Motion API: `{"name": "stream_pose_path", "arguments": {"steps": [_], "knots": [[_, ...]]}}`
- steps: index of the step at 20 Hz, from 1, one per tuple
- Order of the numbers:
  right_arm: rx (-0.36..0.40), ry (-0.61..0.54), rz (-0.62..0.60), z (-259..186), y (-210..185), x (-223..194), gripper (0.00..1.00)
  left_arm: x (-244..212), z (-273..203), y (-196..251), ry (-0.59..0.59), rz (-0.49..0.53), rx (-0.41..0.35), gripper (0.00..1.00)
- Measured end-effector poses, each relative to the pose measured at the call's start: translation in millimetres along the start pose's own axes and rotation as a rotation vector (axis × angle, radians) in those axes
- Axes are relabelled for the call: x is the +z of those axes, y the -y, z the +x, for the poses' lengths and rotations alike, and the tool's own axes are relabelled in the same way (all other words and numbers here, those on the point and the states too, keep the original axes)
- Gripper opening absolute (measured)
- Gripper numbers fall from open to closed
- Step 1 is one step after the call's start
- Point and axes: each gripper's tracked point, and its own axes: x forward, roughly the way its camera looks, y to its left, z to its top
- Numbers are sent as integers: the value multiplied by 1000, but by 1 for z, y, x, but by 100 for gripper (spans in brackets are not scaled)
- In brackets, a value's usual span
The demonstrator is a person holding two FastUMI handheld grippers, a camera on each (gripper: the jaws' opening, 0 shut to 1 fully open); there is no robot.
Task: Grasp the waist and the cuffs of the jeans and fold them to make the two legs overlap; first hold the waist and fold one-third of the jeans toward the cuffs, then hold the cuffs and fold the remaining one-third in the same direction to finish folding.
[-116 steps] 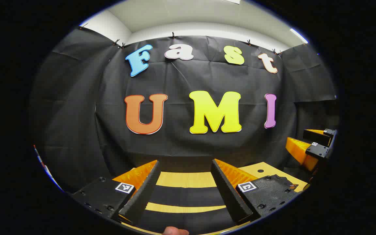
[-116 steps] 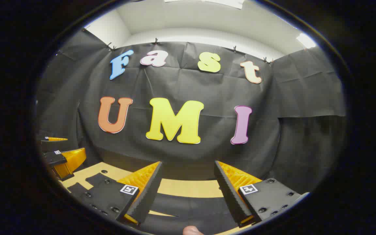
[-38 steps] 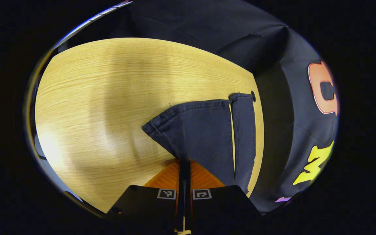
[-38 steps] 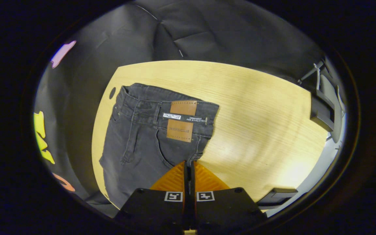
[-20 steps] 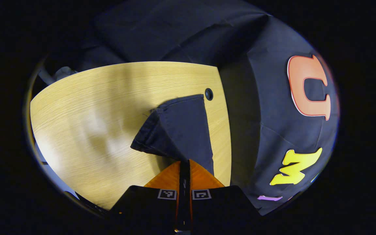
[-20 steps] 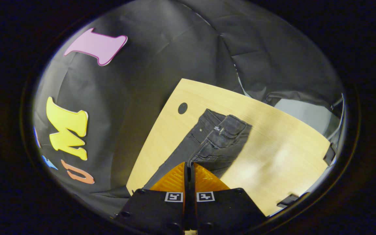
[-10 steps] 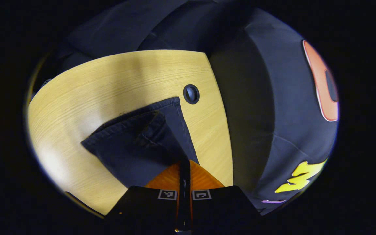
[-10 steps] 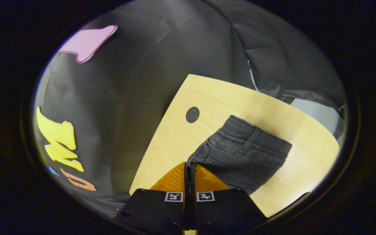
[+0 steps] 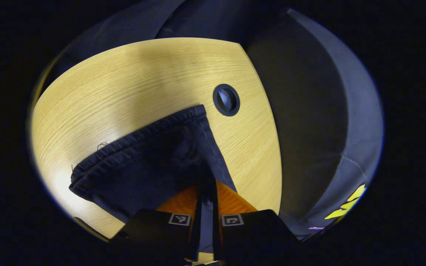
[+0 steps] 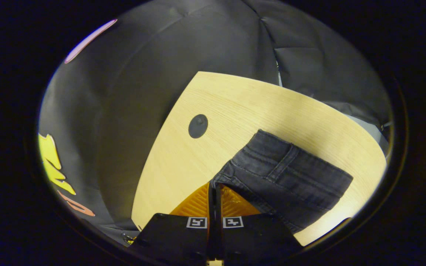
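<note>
Pinching the jeans (image 9: 150, 162) between closed fingers, both tools sit near the table's (image 9: 124, 81) grommet hole (image 9: 226, 99).

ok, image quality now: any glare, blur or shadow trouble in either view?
Left gripper view: glare patch on the table at lower left, cuffs dark, little detail. Right gripper view: waist sharp, stitching readable; table edges curve from fisheye.
</note>
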Motion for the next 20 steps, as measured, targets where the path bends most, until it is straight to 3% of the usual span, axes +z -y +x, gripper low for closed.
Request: {"name": "stream_pose_path", "arguments": {"steps": [1, 2, 3, 5, 7, 10, 13, 16, 20], "knots": [[9, 8, 3, 2, -3, 2, 0, -1, 1, 1, -2, 10, 0, 10], [10, 13, -3, 0, -4, 2, 1, 0, -1, 4, -2, 25, -1, 35], [13, 13, -11, 0, -6, 3, 16, -4, 4, 11, -3, 43, -14, 39], [31, 36, -26, 0, -11, 3, 39, -10, 3, 23, -1, 96, -28, 69], [42, 69, -39, -6, -17, 6, 62, -13, 1, 25, 1, 173, 25, 100], [28, 110, -101, -24, -22, 5, 95, -13, -20, 53, 45, 239, -21, 99], [28, 184, -251, -63, -36, 1, 96, -16, -66, 90, 129, 386, -50, 100], [57, 349, -484, -133, -62, 1, 96, -33, -141, 134, 347, 619, -123, 99], [166, 602, -738, -242, -103, -22, 96, -75, -242, 187, 623, 827, -229, 99]]}}
